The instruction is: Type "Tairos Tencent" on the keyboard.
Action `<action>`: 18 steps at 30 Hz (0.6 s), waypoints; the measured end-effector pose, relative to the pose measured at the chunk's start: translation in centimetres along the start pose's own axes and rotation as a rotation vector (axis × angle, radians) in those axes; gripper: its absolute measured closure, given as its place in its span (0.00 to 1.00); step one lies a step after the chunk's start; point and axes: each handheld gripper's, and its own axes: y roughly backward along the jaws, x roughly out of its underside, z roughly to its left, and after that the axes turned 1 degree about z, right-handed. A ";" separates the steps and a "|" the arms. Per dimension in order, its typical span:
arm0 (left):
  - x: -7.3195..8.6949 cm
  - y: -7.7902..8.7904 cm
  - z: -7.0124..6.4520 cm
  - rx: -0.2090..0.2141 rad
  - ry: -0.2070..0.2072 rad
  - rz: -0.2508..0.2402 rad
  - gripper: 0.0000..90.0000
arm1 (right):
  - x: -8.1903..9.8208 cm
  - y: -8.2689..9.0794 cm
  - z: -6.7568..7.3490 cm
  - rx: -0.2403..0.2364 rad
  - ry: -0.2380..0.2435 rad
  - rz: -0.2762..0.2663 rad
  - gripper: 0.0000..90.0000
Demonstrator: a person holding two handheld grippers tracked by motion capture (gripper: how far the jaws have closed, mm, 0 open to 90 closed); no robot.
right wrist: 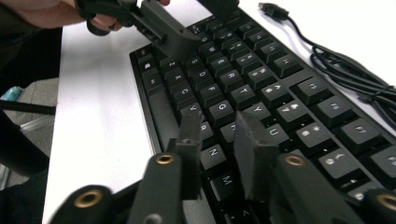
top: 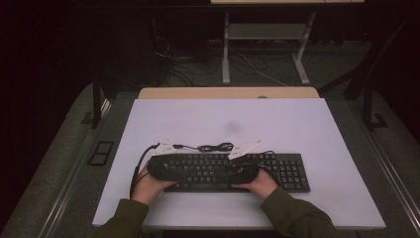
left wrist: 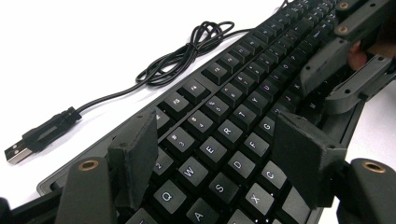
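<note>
A black keyboard (top: 287,171) lies across the front of the white tabletop (top: 223,119); its keys show close up in the left gripper view (left wrist: 229,107) and the right gripper view (right wrist: 261,79). My left gripper (top: 185,171) (left wrist: 217,135) hovers low over the keyboard's left letter keys, jaws wide apart and holding nothing. My right gripper (top: 218,172) (right wrist: 217,128) faces it from the other side over the middle letter keys. Its jaws stand a narrow gap apart, with nothing gripped. Each gripper shows in the other's view: right gripper (left wrist: 345,60), left gripper (right wrist: 163,28).
The keyboard's black cable (top: 215,147) (left wrist: 187,51) (right wrist: 345,70) lies in a loose coil just behind it, with the USB plug (left wrist: 28,142) unplugged on the table. Beyond the table's far edge are desk legs and floor cables (top: 257,64).
</note>
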 end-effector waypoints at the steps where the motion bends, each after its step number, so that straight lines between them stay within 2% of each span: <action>1: 0.0 0.0 0.0 0.000 0.004 -0.004 0.34 | 0.0 0.1 -0.1 0.002 -0.005 -0.004 0.74; 8: -0.4 -0.2 0.0 0.012 -0.002 -0.005 0.41 | 0.2 0.9 -0.6 0.013 -0.032 -0.035 0.56; 14: -0.8 -0.6 -0.3 0.035 -0.019 -0.004 0.56 | 0.4 1.4 -1.1 0.034 -0.054 -0.057 0.42; 18: -1.1 -1.0 -0.6 0.052 -0.031 -0.001 0.68 | 0.6 1.6 -1.4 0.043 -0.062 -0.065 0.36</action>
